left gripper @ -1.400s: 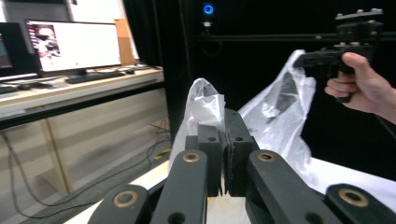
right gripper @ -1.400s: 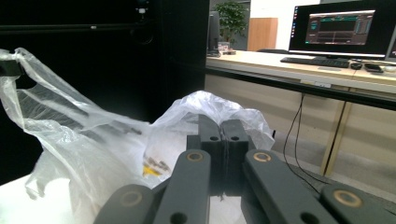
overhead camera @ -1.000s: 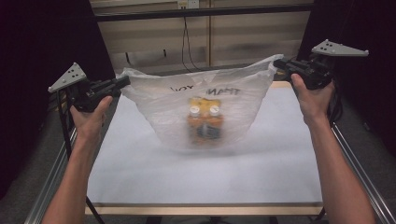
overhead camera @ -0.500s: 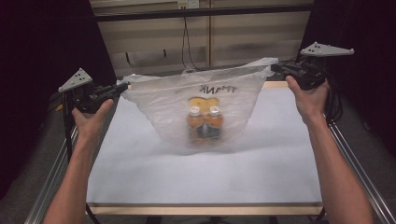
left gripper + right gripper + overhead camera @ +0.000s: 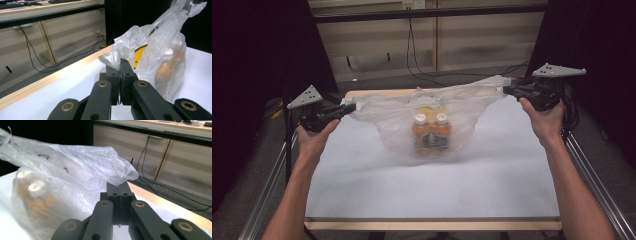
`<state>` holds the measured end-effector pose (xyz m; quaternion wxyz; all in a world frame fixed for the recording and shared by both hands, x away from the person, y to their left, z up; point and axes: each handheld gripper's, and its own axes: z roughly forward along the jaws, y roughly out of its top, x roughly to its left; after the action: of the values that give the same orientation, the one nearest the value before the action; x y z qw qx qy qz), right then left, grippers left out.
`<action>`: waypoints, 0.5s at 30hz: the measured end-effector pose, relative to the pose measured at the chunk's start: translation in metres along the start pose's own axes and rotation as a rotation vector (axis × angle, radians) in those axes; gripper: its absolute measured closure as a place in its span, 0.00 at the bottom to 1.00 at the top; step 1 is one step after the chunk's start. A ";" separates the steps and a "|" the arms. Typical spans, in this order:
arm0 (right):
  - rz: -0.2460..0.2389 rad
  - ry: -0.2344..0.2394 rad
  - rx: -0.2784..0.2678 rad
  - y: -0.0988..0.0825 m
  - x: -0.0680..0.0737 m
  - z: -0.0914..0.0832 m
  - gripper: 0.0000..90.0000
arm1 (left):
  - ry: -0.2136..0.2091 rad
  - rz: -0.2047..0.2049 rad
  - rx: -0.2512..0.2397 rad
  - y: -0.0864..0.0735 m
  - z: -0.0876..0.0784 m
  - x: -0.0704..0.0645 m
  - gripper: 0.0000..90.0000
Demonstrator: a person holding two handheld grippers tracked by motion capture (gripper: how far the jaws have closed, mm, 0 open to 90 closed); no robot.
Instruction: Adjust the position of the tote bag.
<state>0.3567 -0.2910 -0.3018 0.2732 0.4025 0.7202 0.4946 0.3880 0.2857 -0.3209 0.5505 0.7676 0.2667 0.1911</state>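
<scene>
Left gripper (image 5: 347,106) pinches a thin fold of the bag (image 5: 427,125) at its 9 o'clock corner; in the left gripper view its jaws are pressed together on the film with no gap (image 5: 120,75). The bag hangs stretched between the two grippers over the middle of the table (image 5: 362,185), its bottom at or just above the white top; which, I cannot tell. Two orange bottles (image 5: 430,132) stand upright inside, side by side, caps up. At the bag's 3 o'clock corner the right gripper (image 5: 507,90) clamps the other fold, jaws likewise closed on plastic (image 5: 120,191).

Risks, as I judge them: each grip holds only a small pinch of slick film, so the bottles' weight could pull a corner free, dropping that side and tipping the bottles. Pulling the grippers farther apart could tear the film at the jaws. A jerk could set the load swinging.

The left hand (image 5: 314,137) holds its gripper from below, forearm reaching from 6 toward 11 o'clock, jaws pointing to 3. The right hand (image 5: 544,120) sits higher and farther out, forearm running from 5 toward 12, jaws pointing to 9.
</scene>
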 end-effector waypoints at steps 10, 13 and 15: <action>-0.026 0.054 0.036 -0.016 0.015 -0.031 1.00 | -0.043 0.045 0.015 -0.004 -0.022 -0.019 0.98; -0.031 0.057 0.067 -0.026 0.016 -0.029 1.00 | -0.041 0.045 0.071 -0.015 -0.012 -0.016 0.98; -0.025 0.057 0.081 -0.031 0.016 -0.026 1.00 | -0.042 0.035 0.083 -0.021 -0.006 -0.013 0.98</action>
<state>0.3184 -0.2960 -0.3210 0.2420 0.3900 0.7521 0.4729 0.3697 0.2871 -0.3389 0.5202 0.7982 0.2493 0.1736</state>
